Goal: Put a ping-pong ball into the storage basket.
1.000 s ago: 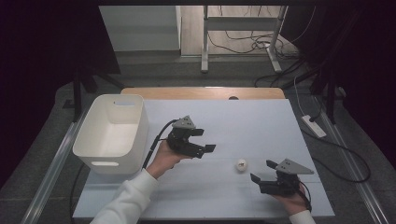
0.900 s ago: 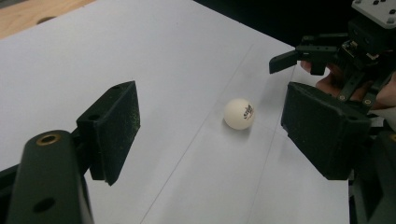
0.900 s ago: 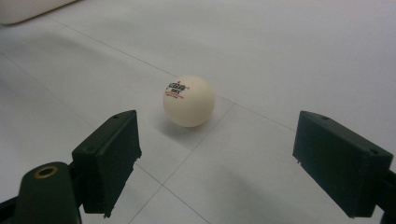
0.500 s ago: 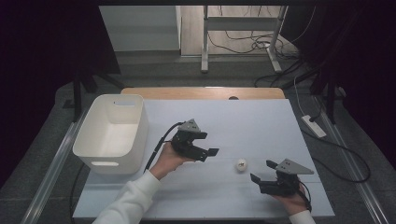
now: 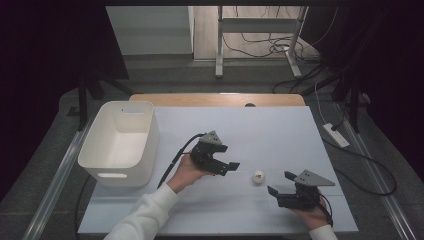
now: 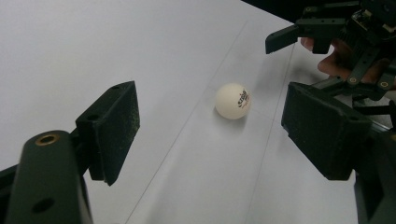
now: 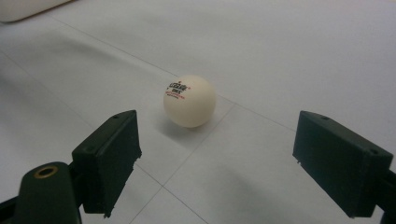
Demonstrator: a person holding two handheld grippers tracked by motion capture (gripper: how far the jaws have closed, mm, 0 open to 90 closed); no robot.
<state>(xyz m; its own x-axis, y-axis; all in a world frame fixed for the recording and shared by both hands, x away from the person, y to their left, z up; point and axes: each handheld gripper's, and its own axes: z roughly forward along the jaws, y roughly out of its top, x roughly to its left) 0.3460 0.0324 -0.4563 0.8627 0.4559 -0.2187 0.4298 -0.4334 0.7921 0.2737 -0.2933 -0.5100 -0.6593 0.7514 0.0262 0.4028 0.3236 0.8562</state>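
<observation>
Progress check: barely off the ground, going by how things lie. Looking at a white ping-pong ball (image 5: 258,176) parked loose on the white table sheet (image 5: 280,130), between the two grippers and touching neither. Nothing gripped, nothing lifted, nothing dropped anywhere yet. Can spot the left gripper (image 5: 229,167) just to the ball's left in the high view, held off the sheet and angled down toward it, jaws parted a fair way with nothing between the pads (plenty of gap for the ball, judging by the left gripper view, with it sitting straight ahead and a bit beyond the pad tips). Same story for the right gripper (image 5: 281,183): resting low near the front edge of the sheet on the ball's other side, jaws spread wide and empty, ball just in front of them and slightly left of centre in the right gripper view. Also worth noting the white bin (image 5: 102,175) at the left of the table, well apart from the ball, and looking empty as far as its inside shows. Probably the destination, but only guessing there. So, done so far: lining up, at best. Left to do, by my read: close the last bit of distance, get the pads either side of the ball, squeeze without squirting it away (round and light, so likely to roll), lift, carry across, drop in the bin.
</observation>
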